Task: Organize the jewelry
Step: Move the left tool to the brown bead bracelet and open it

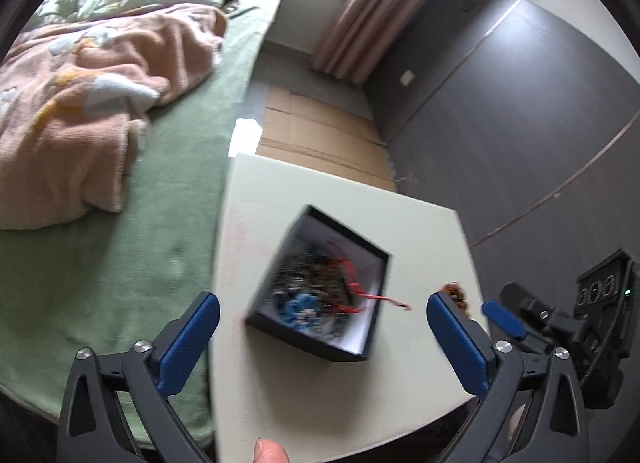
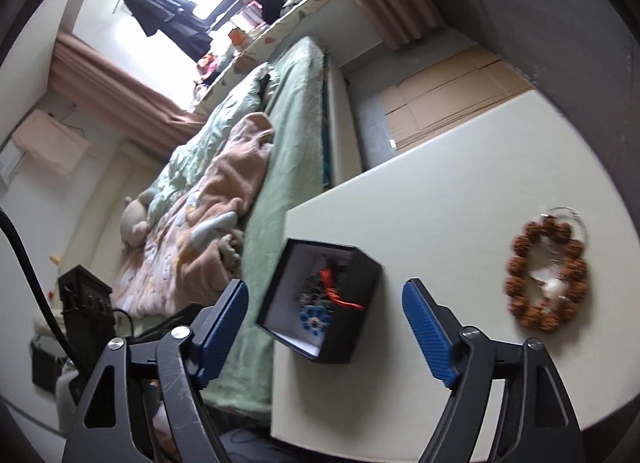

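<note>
The left gripper [image 1: 322, 329] is wide open. Its 2 blue pads [image 1: 188, 343] stand far apart, and nothing is pinched between them. It points down at a slant. A fingertip [image 1: 270, 451] shows at the bottom edge, between the black arms. The right gripper [image 2: 324, 329] is open too, with nothing held, and also tilts down.

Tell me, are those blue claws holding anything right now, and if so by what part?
Nothing is held. The left gripper and right gripper both stand open over the black box; the bead bracelet lies untouched.
</note>
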`<state>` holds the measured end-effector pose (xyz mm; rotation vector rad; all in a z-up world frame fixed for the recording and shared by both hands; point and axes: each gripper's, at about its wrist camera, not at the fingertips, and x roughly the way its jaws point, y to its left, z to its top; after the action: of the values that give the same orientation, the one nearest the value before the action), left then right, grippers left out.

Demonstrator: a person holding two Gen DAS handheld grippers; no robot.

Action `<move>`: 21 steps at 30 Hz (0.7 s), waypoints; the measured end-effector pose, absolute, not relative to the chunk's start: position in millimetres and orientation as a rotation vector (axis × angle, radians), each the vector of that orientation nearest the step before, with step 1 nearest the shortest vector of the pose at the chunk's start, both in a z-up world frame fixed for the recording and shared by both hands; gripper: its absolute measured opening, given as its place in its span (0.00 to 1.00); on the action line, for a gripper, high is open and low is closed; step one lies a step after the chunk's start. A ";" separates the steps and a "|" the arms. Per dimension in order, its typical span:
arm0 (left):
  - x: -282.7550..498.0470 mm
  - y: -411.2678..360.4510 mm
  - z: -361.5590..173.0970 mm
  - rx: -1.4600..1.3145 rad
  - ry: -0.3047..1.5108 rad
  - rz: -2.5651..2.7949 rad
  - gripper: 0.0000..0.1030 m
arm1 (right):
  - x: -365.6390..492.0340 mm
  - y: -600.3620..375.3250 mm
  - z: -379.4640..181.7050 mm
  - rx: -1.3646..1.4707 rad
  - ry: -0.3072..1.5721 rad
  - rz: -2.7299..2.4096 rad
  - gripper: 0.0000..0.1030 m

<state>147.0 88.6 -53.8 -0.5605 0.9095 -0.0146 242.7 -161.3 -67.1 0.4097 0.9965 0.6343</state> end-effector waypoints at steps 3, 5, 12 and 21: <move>153.0 71.8 -52.8 -0.558 0.917 -0.055 1.00 | 239.9 -177.4 -68.0 0.401 0.985 0.600 0.92; 157.3 59.9 -50.6 -0.535 0.922 -0.086 1.00 | 237.6 -194.5 -68.5 0.423 0.962 0.567 0.95; 167.4 27.5 -38.9 -0.464 0.894 -0.119 1.00 | 238.5 -244.5 -70.6 0.482 0.886 0.453 1.00; 182.4 -12.2 -43.5 -0.365 0.938 -0.136 1.00 | 240.7 -297.2 -90.8 0.566 0.822 0.381 1.00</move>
<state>182.4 -12.2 -43.5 -0.3648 0.9381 -0.1365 240.7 -297.2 -90.8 0.5665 0.8217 0.3808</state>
